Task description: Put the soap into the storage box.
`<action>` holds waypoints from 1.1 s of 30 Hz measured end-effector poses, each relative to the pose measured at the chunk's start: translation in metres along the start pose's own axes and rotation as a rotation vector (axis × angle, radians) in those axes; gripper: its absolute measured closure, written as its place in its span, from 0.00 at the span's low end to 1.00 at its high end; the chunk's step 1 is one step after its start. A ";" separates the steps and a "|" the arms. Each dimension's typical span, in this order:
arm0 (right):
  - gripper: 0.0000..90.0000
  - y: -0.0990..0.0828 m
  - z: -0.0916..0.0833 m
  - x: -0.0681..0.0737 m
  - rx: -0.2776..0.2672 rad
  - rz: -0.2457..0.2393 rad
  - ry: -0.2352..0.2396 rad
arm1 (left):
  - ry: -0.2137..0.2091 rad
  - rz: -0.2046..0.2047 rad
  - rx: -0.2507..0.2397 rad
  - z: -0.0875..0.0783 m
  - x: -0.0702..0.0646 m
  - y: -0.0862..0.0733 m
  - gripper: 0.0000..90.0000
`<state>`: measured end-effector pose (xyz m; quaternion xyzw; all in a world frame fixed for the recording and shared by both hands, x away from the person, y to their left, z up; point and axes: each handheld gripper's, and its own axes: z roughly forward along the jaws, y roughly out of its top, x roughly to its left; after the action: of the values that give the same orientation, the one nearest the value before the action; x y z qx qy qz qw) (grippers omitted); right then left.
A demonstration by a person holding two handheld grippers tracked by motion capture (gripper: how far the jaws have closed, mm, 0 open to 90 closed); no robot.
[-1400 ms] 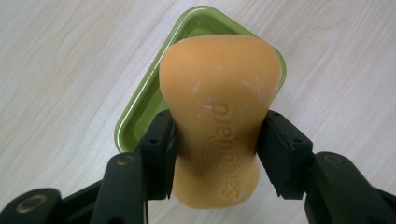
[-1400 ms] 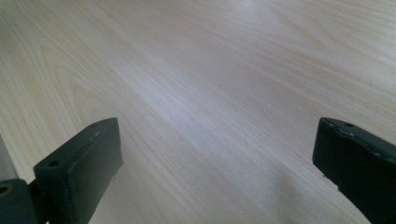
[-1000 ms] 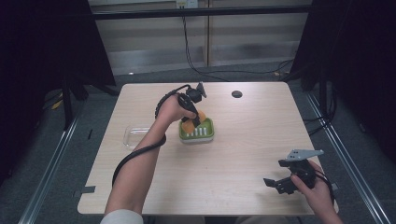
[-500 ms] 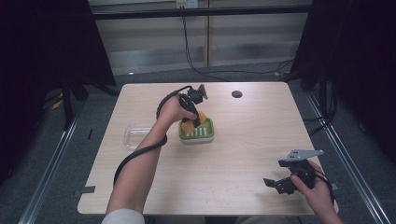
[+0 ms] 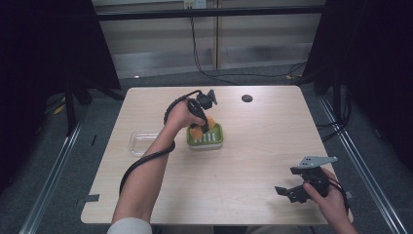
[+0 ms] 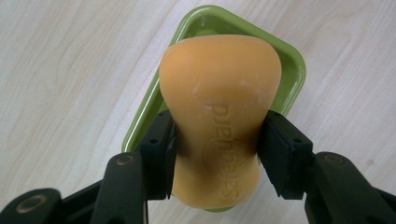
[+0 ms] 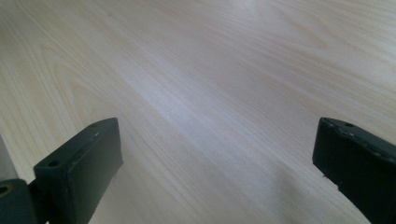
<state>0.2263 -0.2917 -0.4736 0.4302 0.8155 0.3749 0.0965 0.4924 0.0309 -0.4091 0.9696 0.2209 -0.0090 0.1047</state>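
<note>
Left gripper (image 6: 215,156) has its jaws pinching the waist of the orange soap bar (image 6: 219,116), long axis running up-frame over the green dish (image 6: 285,65) at frame center-top. Right gripper (image 7: 217,168) sits spread wide over bare table (image 7: 196,70), lower right in the high view.

I am seeing a clear, empty plastic container (image 5: 141,142) lying on the pale wooden table (image 5: 253,146), left of centre. A small round black disc (image 5: 247,98) is sitting near the far edge. Grey carpeted floor (image 5: 97,117) is surrounding it.
</note>
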 end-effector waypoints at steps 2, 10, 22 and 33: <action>0.01 0.000 0.000 0.000 0.001 -0.002 -0.001 | 0.000 -0.001 0.002 0.001 0.000 0.000 0.55; 0.01 0.000 0.000 0.000 0.003 -0.006 0.000 | 0.012 0.023 0.003 0.003 0.000 0.000 0.55; 0.01 0.000 0.001 0.000 0.004 -0.007 0.003 | 0.019 0.036 0.011 0.006 0.002 -0.002 0.55; 0.01 0.000 0.001 0.000 0.004 -0.011 0.005 | 0.014 0.023 0.000 0.010 0.004 -0.004 0.55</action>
<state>0.2266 -0.2911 -0.4748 0.4250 0.8189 0.3736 0.0956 0.4949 0.0337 -0.4201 0.9721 0.2105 -0.0010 0.1030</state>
